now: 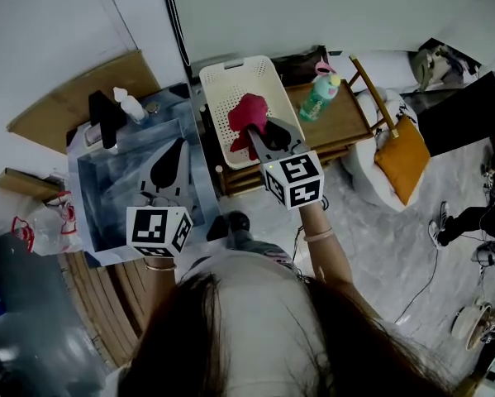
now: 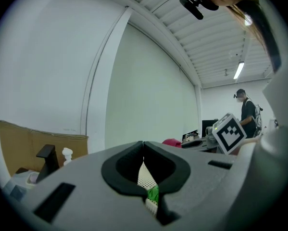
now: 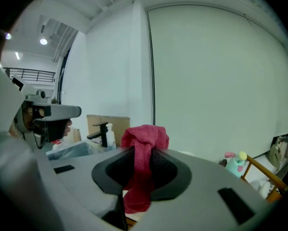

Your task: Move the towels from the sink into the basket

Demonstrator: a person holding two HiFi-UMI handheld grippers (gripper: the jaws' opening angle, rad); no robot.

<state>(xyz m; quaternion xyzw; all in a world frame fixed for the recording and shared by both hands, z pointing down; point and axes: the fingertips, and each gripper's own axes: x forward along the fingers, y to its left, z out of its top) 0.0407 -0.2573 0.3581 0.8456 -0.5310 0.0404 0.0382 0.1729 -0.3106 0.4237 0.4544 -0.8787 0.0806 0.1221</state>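
Observation:
A red towel (image 1: 248, 115) hangs over the white perforated basket (image 1: 227, 74), and my right gripper (image 1: 256, 130) is shut on it. In the right gripper view the towel (image 3: 144, 143) bunches above the jaws and trails down between the pads. My left gripper (image 1: 179, 144) is over the blue-grey sink (image 1: 98, 190), to the left of the basket. Its jaws are shut with the tips touching and nothing between them (image 2: 143, 144). The left gripper view also shows the towel (image 2: 171, 142) and the basket (image 2: 144, 178) beyond the jaws.
A black faucet (image 1: 104, 119) and a white soap dispenser (image 1: 128, 106) stand at the sink's far edge. A green bottle (image 1: 320, 98) sits on the wooden rack (image 1: 350, 121) right of the basket. An orange cushion (image 1: 400, 160) lies further right. A person (image 2: 248, 112) stands far off.

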